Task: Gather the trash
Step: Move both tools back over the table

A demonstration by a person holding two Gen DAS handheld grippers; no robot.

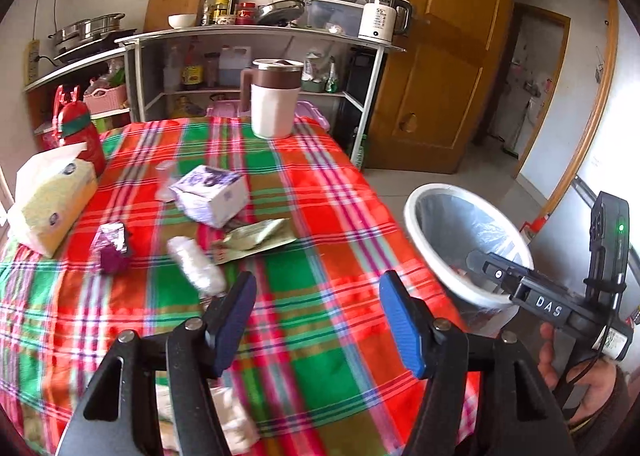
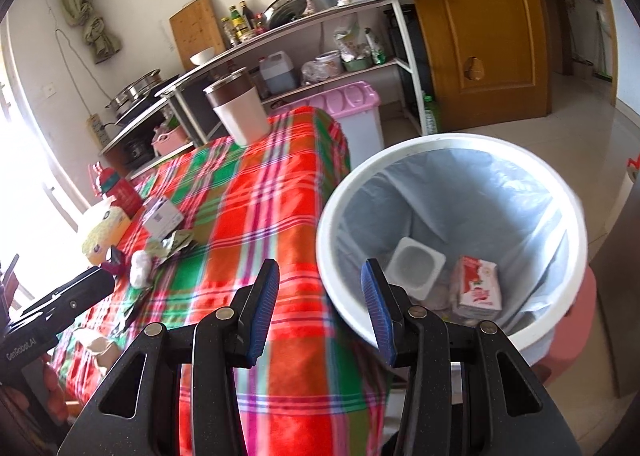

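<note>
With both the left gripper (image 1: 318, 318) and right gripper (image 2: 320, 310) standing open-jawed and empty beside the bin (image 2: 448, 144), the next pickup seemingly awaited, the crumpled wrappers (image 1: 256, 238) lying near the worktop's (image 1: 328, 192) left edge.

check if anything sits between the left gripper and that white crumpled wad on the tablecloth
Nothing visible does. The left gripper is open and empty, and only bare plaid tablecloth lies between it and the white crumpled wad, just ahead of its left finger. The green wrapper lies beyond the wad, not in the path.
</note>
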